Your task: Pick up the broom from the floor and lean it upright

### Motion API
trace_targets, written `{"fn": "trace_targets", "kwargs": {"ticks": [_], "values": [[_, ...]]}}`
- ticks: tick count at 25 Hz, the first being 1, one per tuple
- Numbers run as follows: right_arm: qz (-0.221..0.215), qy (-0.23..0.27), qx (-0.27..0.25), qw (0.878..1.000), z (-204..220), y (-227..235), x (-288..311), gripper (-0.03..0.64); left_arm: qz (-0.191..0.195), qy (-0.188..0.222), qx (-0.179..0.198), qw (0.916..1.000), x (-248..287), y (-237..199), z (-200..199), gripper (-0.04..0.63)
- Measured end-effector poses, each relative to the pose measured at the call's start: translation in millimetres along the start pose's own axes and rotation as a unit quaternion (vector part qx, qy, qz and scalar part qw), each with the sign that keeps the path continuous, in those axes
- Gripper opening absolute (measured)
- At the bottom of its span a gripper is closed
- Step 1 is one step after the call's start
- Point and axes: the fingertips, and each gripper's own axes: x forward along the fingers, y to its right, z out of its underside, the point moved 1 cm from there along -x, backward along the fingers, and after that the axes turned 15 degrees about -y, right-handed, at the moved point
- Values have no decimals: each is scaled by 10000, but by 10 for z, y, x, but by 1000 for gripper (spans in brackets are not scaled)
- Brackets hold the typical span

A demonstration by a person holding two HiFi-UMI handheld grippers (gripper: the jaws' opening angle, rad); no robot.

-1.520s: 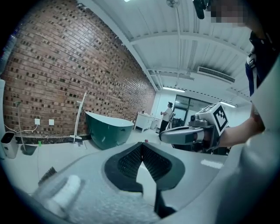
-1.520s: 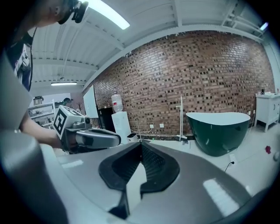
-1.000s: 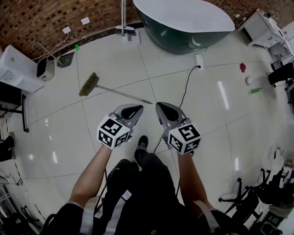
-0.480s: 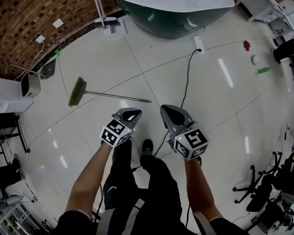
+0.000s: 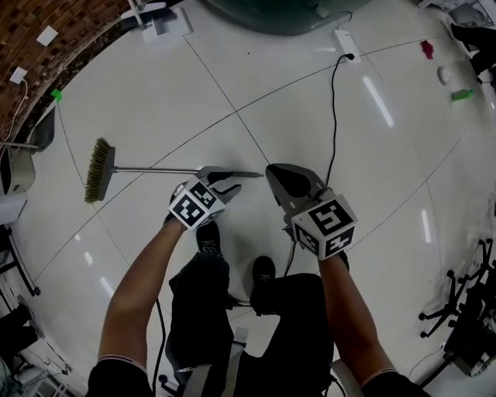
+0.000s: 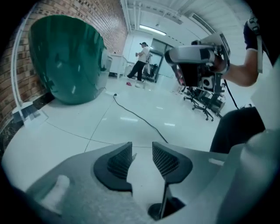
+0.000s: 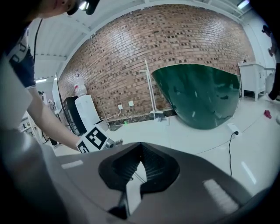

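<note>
a glossy white tiled floor [image 5: 155,101] with thin dark joints filled nearly the whole head view and mirrored the ceiling lights as pale streaks. a curved red brick wall [image 5: 43,19] closed the room at 11 o'clock. against it at 12 o'clock stood a big dark green rounded tub-like form [image 7: 197,96]. dark wheeled office chairs [image 5: 469,310] clustered at 4 o'clock.

the long broom with a straw-coloured brush head and thin grey metal handle [image 5: 147,170] lay flat on the tiles at 9 o'clock of the grippers, with its brush end farthest out. a black cable [image 5: 333,116] ran from a white socket block [image 5: 346,40] at 1 o'clock down toward the person's feet.

the left gripper [image 5: 225,182] was low over the handle's near end, and its jaws were opening. its own view showed only bare floor in the gap, and i could not tell whether the tips touched the handle. the right gripper [image 5: 275,174], at 3 o'clock of the left, had its jaw tips pressed together on nothing.

a small green object [image 5: 463,94] and a small red object [image 5: 428,50] lay at 2 o'clock.
</note>
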Motion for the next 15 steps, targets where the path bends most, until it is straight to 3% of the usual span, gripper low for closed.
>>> {"fn": "trace_targets", "kwargs": {"ticks": [4,9,15], "values": [[80,-54,40,9999,198,227,487,2,101,-578,622,9963,707,-287,391,173],[133,-32,331,9994,373,389,982,2,130,-944,892,9914,1336,-637,830,184],[138,-125,371,9991,550,467,1387,2,213,-1468,1343,9798,1790,-797,1188,195]]}}
